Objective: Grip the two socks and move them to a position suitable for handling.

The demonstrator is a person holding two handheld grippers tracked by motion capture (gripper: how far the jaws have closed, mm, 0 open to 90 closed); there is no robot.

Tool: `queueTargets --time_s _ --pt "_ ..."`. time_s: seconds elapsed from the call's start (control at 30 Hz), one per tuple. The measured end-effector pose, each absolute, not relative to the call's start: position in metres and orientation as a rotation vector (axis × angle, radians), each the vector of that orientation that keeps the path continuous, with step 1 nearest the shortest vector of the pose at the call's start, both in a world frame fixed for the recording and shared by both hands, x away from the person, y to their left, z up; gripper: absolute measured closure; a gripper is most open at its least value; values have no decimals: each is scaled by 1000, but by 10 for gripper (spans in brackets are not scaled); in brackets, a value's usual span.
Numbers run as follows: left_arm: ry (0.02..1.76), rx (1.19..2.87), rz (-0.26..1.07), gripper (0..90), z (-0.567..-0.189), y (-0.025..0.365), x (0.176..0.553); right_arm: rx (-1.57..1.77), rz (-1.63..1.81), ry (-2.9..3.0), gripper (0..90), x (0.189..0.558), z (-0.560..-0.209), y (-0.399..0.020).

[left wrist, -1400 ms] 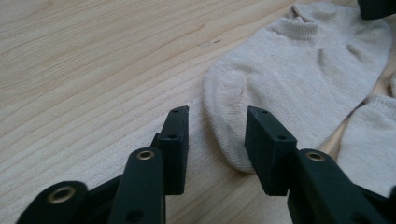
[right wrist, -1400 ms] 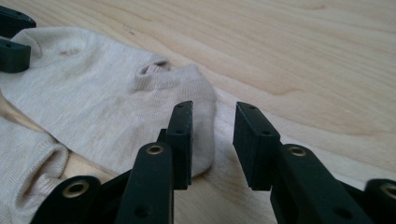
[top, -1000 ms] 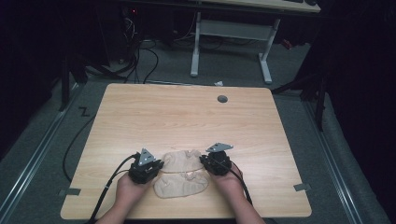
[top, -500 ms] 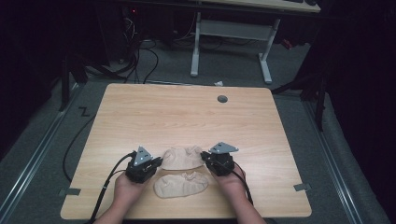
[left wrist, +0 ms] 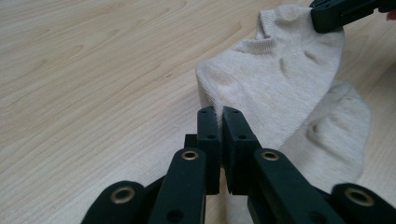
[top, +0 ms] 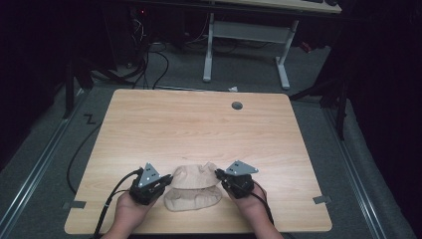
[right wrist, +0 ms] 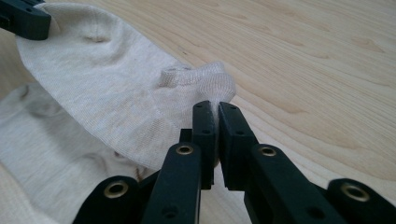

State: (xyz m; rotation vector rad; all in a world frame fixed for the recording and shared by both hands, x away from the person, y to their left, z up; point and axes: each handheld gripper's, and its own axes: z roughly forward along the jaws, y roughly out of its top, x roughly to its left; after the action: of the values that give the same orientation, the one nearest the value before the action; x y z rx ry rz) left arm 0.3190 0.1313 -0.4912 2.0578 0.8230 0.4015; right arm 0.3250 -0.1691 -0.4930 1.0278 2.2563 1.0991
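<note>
Currently: upper sock [top: 195, 175] pinched at opposite ends, left gripper [left wrist: 218, 114] and right gripper [right wrist: 212, 108] both clamped on it, over lower sock [top: 193, 198]. Next, likely: lift clear of counter [top: 199, 124], keeping tension even.

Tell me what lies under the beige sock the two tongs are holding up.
Under the lifted sock lies a second beige sock flat on the table; its near part shows. The part beneath the lifted sock is covered, so anything there cannot be seen.
</note>
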Motion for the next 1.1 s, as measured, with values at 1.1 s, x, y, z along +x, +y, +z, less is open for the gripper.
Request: queueTargets --time_s 1.1 --pt "800 2238 342 857 -508 127 279 1024 1062 2382 857 291 -509 -171"
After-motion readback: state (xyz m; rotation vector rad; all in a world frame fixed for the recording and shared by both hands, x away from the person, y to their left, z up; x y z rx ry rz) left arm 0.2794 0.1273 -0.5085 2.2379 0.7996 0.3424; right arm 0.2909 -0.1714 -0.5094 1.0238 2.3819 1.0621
